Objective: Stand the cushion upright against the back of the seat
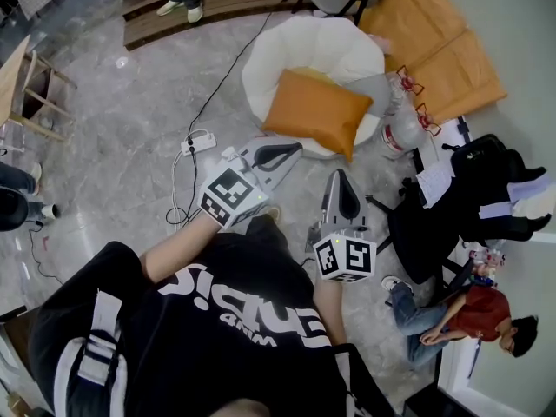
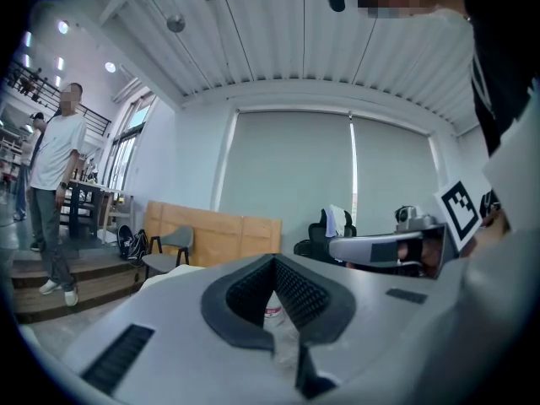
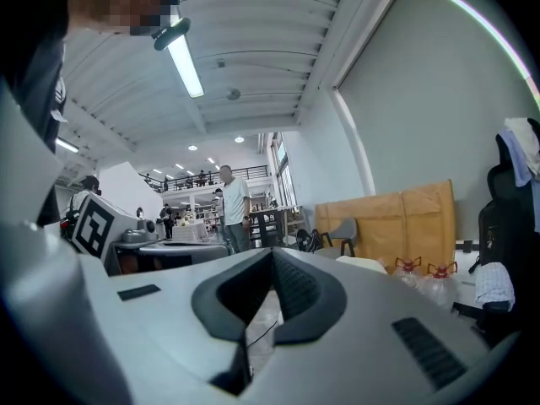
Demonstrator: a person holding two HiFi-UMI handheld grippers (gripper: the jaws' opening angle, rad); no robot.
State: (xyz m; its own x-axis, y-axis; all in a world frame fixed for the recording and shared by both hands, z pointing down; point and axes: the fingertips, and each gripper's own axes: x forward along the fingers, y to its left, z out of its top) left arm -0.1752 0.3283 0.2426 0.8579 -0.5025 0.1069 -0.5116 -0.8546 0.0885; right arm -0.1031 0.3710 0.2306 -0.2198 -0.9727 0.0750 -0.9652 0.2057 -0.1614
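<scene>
The orange square fabric cushion (image 1: 317, 111) lies flat in the white padded shell seat (image 1: 287, 46), long axis 10-to-4 o'clock. It sits at 1 o'clock from the left hand-held gripper (image 1: 291, 151) and 12 o'clock from the right hand-held gripper (image 1: 340, 181). Both are closed, empty and about equally near.

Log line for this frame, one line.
phase: pre-grasp | left gripper: shut, empty | right gripper: shut, empty | cushion: lying on seat, untouched

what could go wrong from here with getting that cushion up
Both the left gripper and the right gripper are shut and empty; reaching in like that could shove the orange cushion off the white seat. The power strip and its cable on the floor ahead could trip the person.
</scene>
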